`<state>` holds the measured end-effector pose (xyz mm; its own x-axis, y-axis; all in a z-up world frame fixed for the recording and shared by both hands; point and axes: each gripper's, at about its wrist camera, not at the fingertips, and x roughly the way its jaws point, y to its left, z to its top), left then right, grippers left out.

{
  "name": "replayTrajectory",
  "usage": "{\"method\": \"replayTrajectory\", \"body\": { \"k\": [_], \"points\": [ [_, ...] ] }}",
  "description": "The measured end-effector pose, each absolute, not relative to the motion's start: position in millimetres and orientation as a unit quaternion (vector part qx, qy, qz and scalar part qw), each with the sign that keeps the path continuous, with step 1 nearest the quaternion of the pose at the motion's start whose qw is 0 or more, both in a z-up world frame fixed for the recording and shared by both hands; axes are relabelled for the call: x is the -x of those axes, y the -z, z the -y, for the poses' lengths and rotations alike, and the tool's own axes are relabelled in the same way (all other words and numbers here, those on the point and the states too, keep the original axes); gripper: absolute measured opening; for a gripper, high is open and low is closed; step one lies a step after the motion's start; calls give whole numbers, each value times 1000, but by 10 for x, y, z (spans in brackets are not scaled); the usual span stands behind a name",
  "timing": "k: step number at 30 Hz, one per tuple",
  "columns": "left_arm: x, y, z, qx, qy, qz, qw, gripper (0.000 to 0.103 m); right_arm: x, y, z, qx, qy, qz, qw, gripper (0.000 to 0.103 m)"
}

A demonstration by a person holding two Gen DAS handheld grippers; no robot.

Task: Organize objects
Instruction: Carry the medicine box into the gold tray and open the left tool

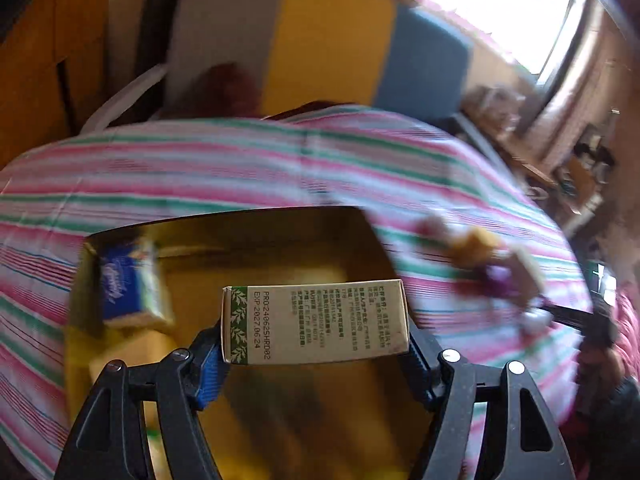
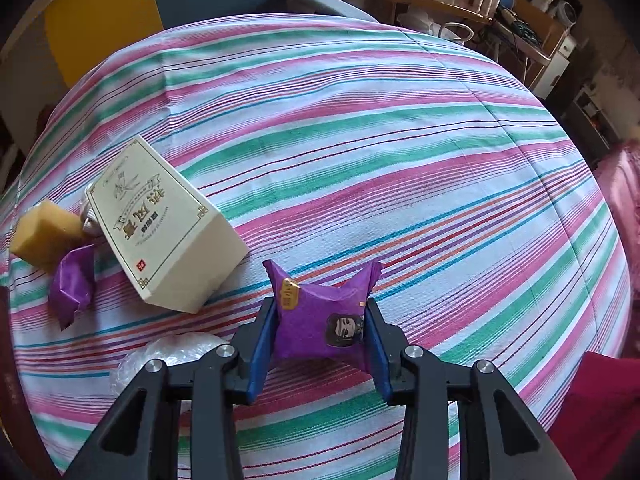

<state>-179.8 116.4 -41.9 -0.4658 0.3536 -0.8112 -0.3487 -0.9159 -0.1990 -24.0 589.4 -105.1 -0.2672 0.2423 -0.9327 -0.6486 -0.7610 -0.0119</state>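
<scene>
- Left wrist view: my left gripper (image 1: pixel 316 346) is clamped on a tan carton (image 1: pixel 316 322) with green leaf print at one end and printed text on its side; the blue pads press its two short ends.
- The carton hangs over the open yellow box (image 1: pixel 120 344), whose mouth fills the lower middle of this view.
- At 9 o'clock from the carton, a blue tissue pack (image 1: pixel 128 284) leans inside the box against its left wall.
- Around the box lies the striped cloth (image 1: pixel 200 168) in pink, green and white.
- At 3 o'clock, blurred, sits a cluster of small things on the cloth; I make out a yellowish block (image 1: pixel 476 248) and something purple, no more.
- Right wrist view: my right gripper (image 2: pixel 322 330) is closed on a purple packet (image 2: pixel 320 320), pads squeezing its left and right sides, its crimped corners flaring toward 12 o'clock.
- The packet is held just above the striped cloth (image 2: pixel 400 140); I cannot tell whether its underside touches.
- At 10 o'clock a cream box (image 2: pixel 168 224) with gold lettering lies tilted on the cloth.
- Farther toward 9 o'clock, a yellowish block (image 2: pixel 44 236) sits beside a second purple packet (image 2: pixel 74 284), both near the cream box's left edge.
- At 8 o'clock, just beside my left finger, lies a crumpled clear wrapper (image 2: pixel 172 354).
</scene>
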Motion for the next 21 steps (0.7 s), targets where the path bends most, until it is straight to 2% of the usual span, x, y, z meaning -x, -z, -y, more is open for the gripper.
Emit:
{"method": "replayTrajectory", "body": {
  "k": [10,13,17,21],
  "points": [
    [2474,943,-1130,508,-851,-47,128,73,276,1058,-5904,535,-774,-182,286,42],
    [2591,1037,-1067,523,-844,-29,116,74,275,1044,-5893,535,-775,-180,285,42],
    [2635,1028,-986,523,-846,-1,103,83,265,1051,-5883,535,-774,-180,285,42],
    [2508,898,-897,506,-857,-10,100,83,264,1052,-5887,535,-775,-179,285,42]
  ]
}}
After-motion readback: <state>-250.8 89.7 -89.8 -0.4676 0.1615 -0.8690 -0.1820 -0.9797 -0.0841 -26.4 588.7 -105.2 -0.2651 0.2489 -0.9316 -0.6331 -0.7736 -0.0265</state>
